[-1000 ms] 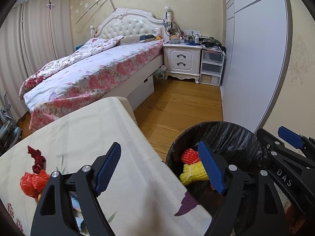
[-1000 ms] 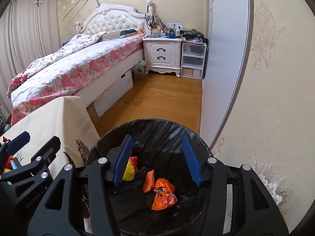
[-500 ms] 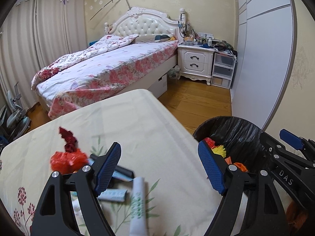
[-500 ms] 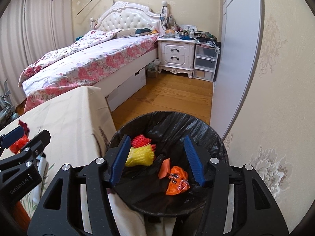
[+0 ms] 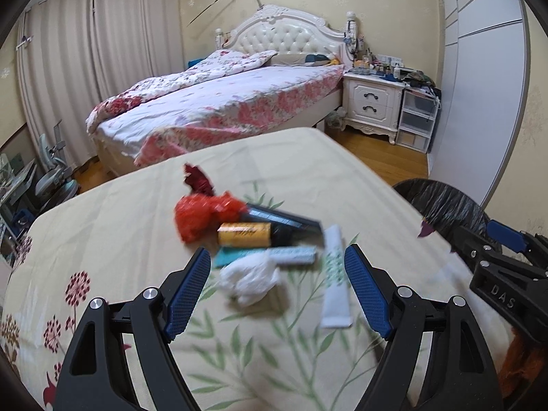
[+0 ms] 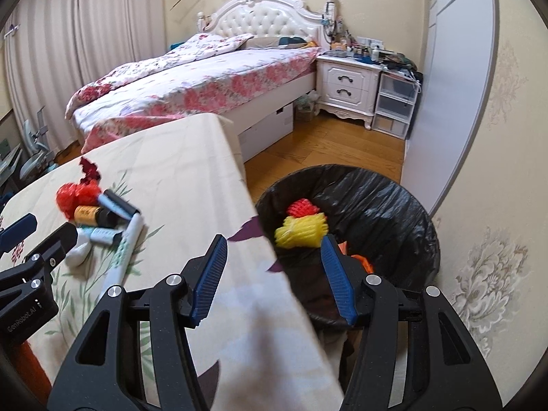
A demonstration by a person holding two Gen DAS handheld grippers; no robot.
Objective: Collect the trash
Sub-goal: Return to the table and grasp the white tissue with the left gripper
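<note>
Both grippers have swung away from the bin and back toward the table. Left gripper (image 5: 277, 291) hangs wide and empty, where a second ago the bin's rim lay between its jaws; now the white crumpled tissue (image 5: 248, 279) lies just ahead between its fingers, with the red net wad (image 5: 197, 217), yellow-labelled tube (image 5: 245, 234) and white tube (image 5: 335, 281) beyond. Right gripper (image 6: 274, 277), half spread and empty, straddles the table edge, the black-lined bin (image 6: 394, 202) to its right. The drop looks finished; another pickup comes next.
</note>
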